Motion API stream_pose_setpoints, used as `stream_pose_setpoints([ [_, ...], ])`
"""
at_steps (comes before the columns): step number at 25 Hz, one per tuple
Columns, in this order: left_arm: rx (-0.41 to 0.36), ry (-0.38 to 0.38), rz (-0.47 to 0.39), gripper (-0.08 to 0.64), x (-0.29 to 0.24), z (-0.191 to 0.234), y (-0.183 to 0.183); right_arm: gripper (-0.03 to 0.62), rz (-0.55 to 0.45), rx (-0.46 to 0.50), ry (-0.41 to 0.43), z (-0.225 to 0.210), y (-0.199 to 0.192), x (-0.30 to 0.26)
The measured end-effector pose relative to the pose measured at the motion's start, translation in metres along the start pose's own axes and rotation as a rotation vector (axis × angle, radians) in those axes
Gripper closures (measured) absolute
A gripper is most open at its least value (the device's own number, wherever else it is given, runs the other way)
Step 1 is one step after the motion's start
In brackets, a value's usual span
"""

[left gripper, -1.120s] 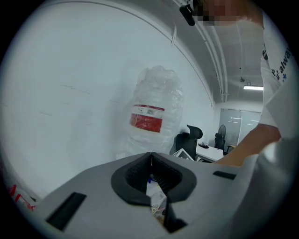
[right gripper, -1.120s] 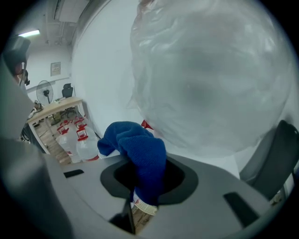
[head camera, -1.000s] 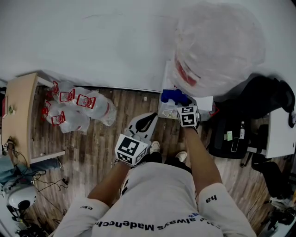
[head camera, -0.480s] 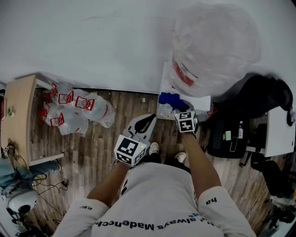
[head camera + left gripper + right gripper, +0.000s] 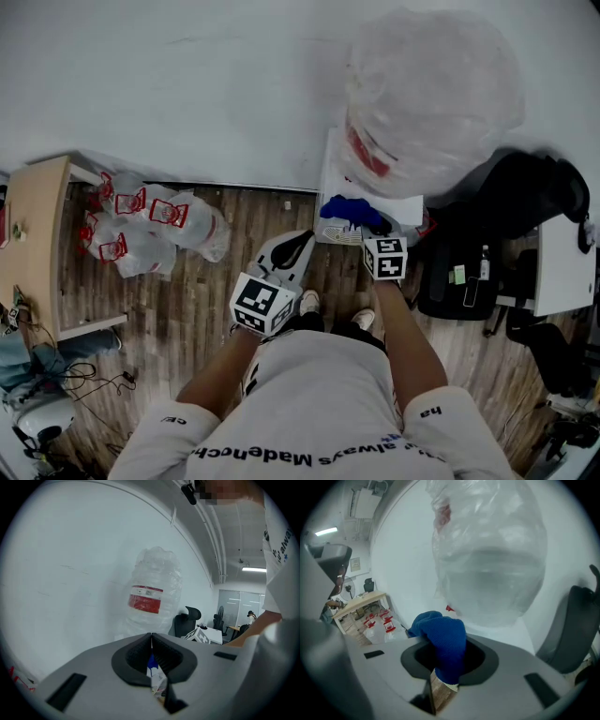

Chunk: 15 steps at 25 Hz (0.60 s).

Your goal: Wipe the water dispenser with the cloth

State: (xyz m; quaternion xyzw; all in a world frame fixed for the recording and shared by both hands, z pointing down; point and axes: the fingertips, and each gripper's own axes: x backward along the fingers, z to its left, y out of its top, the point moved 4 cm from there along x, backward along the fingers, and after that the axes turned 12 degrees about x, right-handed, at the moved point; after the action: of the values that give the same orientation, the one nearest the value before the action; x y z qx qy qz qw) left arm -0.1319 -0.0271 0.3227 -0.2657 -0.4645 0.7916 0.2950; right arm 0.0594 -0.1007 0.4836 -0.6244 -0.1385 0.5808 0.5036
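The water dispenser (image 5: 330,184) is a white cabinet against the wall, with a big plastic-wrapped bottle (image 5: 427,89) on top. My right gripper (image 5: 364,225) is shut on a blue cloth (image 5: 347,210), which rests against the dispenser's front edge below the bottle. In the right gripper view the cloth (image 5: 444,641) bulges out of the jaws of the right gripper (image 5: 441,667), with the bottle (image 5: 487,555) close above. My left gripper (image 5: 300,242) hangs to the left of the dispenser, shut and holding nothing. The left gripper view shows the left gripper (image 5: 151,643) and the bottle (image 5: 152,597) farther off.
Bagged empty bottles (image 5: 155,225) lie on the wooden floor at left beside a wooden table (image 5: 37,244). A black office chair (image 5: 539,202), a dark bag (image 5: 464,277) and a white desk (image 5: 567,267) crowd the right side. Cables (image 5: 56,361) trail at lower left.
My right gripper has drawn the blue cloth slightly back toward the person along the dispenser. The left gripper has stayed where it was.
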Motion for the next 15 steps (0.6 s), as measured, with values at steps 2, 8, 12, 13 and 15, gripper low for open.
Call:
stream_pose_setpoints([
  [2, 0.000, -0.003, 0.000, 0.540, -0.001, 0.000, 0.000, 0.491, -0.026, -0.024, -0.041, -0.016, 0.000, 0.006],
  [8, 0.002, -0.010, 0.003, 0.538, -0.005, -0.004, -0.001, 0.492, 0.004, -0.073, -0.122, -0.063, -0.017, 0.003],
  [12, 0.002, -0.007, 0.008, 0.539, -0.006, -0.003, -0.001, 0.492, 0.040, -0.060, -0.147, -0.082, -0.027, -0.006],
  [13, 0.001, -0.006, 0.009, 0.538, -0.006, -0.003, -0.001, 0.491, 0.047, -0.051, -0.152, -0.085, -0.028, -0.008],
  [15, 0.001, -0.003, 0.011, 0.539, -0.007, -0.002, -0.001, 0.491, 0.061, -0.031, -0.153, -0.091, -0.028, -0.014],
])
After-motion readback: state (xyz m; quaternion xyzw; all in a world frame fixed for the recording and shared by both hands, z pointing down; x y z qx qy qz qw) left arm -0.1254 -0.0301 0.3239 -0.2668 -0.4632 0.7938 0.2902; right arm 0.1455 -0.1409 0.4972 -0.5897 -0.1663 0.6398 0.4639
